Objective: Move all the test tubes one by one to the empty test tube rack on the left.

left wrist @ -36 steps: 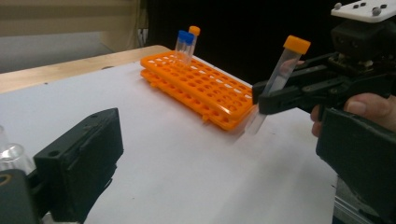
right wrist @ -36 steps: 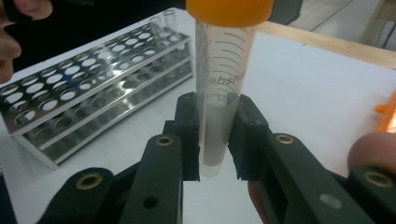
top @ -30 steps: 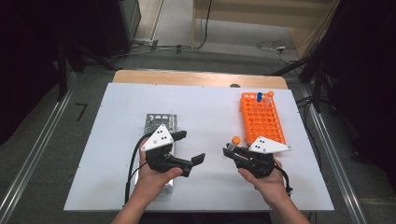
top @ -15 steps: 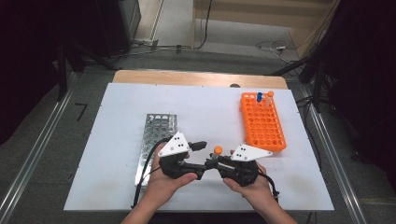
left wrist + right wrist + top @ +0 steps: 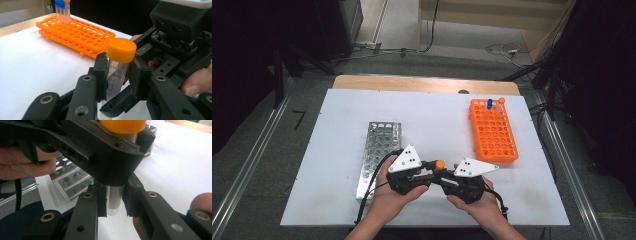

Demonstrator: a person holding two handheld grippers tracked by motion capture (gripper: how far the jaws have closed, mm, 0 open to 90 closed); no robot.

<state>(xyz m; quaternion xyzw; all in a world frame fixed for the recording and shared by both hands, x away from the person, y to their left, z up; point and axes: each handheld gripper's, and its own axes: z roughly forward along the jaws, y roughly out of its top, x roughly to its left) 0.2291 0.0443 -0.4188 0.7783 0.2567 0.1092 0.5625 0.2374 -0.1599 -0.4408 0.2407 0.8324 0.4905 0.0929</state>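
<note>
The table point(image 5: 362, 120) is covered by a white sheet and carries two racks. A metal rack point(image 5: 379, 152) lies left of centre, its near end beside the left hand point(image 5: 389, 200). An orange rack point(image 5: 492, 131) lies toward the right far side, well apart from the metal one; at its far end stand a blue-capped tube point(image 5: 490, 104) and an orange-capped one point(image 5: 501, 102).

Near the front edge the two hands meet between the racks. The left gripper point(image 5: 428, 172) and the right gripper point(image 5: 439, 176) face each other, noses together, each with a grey plate on top. The right hand point(image 5: 474, 200) grips its tool from below.

Between them stands a tube point(image 5: 117, 70), upright, clear-walled with printed graduation marks and an orange cap point(image 5: 440, 164). It is off the table, in the air above the white sheet near the front edge, between the two racks.

The left gripper's fingers point(image 5: 101, 72) have just been closing and now press on the tube's upper part, just under the cap, one pad on each side. In the right gripper view the right gripper's fingers point(image 5: 100, 200) are clamped on the tube's lower part, close to its rounded bottom end, below the left gripper's body. Both tools hold the same tube at once, one above the other.
</note>
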